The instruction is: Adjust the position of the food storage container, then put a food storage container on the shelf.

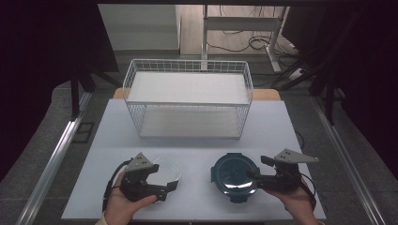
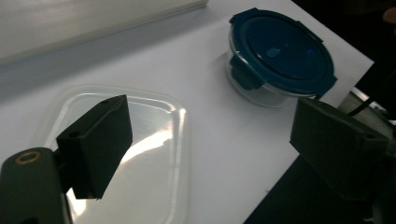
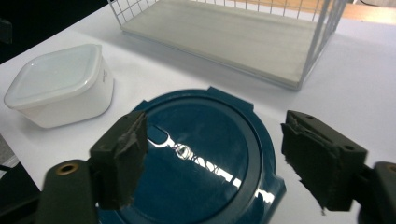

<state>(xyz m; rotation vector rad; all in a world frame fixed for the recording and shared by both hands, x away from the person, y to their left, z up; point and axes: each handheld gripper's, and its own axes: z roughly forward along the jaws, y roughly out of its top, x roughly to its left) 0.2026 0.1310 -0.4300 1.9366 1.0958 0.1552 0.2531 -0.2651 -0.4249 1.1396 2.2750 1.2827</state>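
A clear square plastic container point(image 1: 168, 168) with its lid on sits on the white table at the near left. My left gripper point(image 1: 172, 184) hovers at its near side, open, with nothing between its fingers. In the left gripper view one jaw hangs over the clear lid point(image 2: 154, 149) and the left gripper point(image 2: 210, 140) gapes wide. A round glass container with a dark blue lid point(image 1: 234, 174) sits at the near right. My right gripper point(image 1: 256, 176) is open at its right edge. In the right gripper view the right gripper point(image 3: 219, 158) spans the blue lid point(image 3: 201, 140) without touching it.
A white wire basket point(image 1: 187, 104) with a pale floor stands at the middle back of the table point(image 1: 117, 136); its wall point(image 3: 322, 42) rises beyond the blue lid. The table's near edge runs just below both hands. Desk legs and cables lie on the floor behind.
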